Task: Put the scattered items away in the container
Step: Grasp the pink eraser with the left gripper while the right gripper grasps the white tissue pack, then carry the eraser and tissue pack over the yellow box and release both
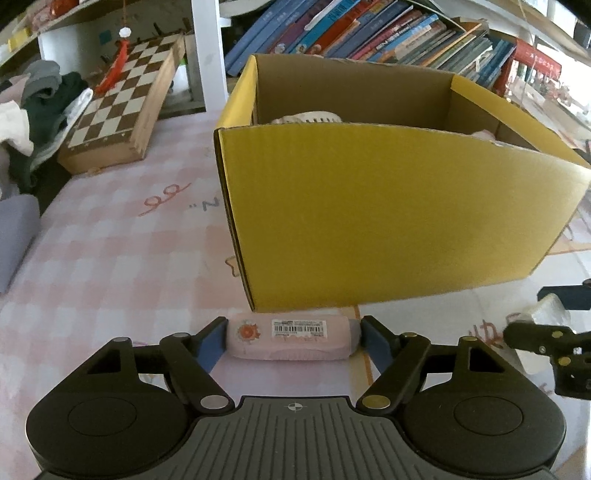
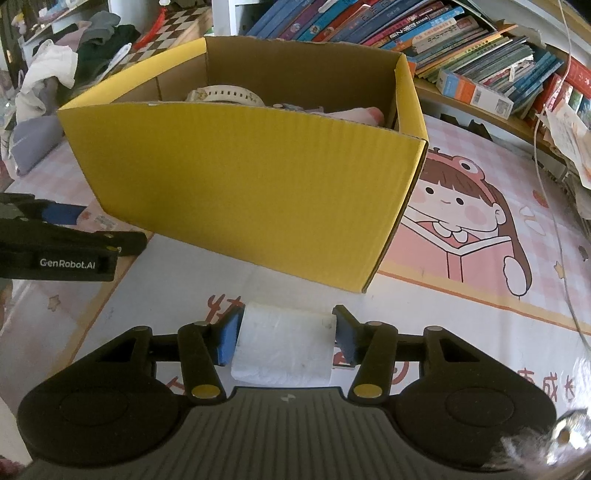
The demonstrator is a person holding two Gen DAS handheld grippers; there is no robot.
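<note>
Your yellow cardboard box (image 1: pixel 388 206) stands open-topped on the pink checked table mat (image 1: pixel 110 258), and it already has things in it: a white ribbed piece (image 2: pixel 225 94) and something pale pink (image 2: pixel 360 114) show over the near wall in the right wrist view (what exactly they are I cannot tell).

Just in front of the box's near wall lies a pink pouch (image 1: pixel 291 338) with a barcode label and an orange flower mark, resting lengthwise on the mat. Your left gripper (image 1: pixel 291 341) brackets it end to end: the blue pads (image 1: pixel 210 345) sit right against both ends of the pouch. Whether they are truly pressing or only touching I cannot tell from this view.

A little to the right of it, also close before the box, is a white roll of tissue (image 2: pixel 284 347). Your right gripper (image 2: pixel 286 338) is closed on it, one blue pad (image 2: pixel 229 338) flat against each end, and the roll sits squarely between them on the mat (the cartoon girl print (image 2: pixel 461 221) lies just beyond, to the right of the box).

The two grippers work side by side, near each other but apart; each shows at the edge of the other's view.

Behind the box stands a shelf of leaning books (image 1: pixel 369 33). To the left, a folded wooden chessboard (image 1: pixel 122 103) leans beside a heap of clothes (image 1: pixel 37 110).
</note>
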